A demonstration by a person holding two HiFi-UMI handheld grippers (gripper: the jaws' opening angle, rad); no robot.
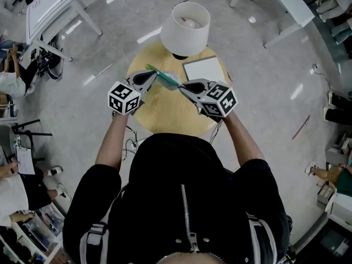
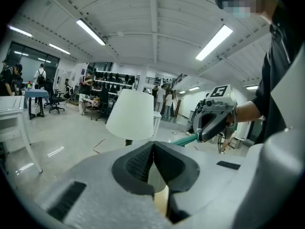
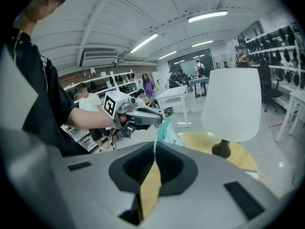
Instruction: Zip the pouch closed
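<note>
Head view: left tool (image 1: 152, 73) and right tool (image 1: 182, 86) clamp pouch (image 1: 167, 78) over a round wooden table (image 1: 165, 114) bearing a lamp (image 1: 186, 27).

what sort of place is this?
Likely a big open-plan lab or workshop: ceiling strip lights, white desks on a polished floor, stocked shelving racks, other people around.

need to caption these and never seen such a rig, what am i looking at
There is no robot here. A person works two hand-held tongs. One picture comes from a camera on the head, looking down. The other two come from cameras riding on each of the tongs. Below is a round wooden table with a white lamp and a white pad on it. The left tongs and the right tongs are both shut on a teal pouch, held between them over the table.
</note>
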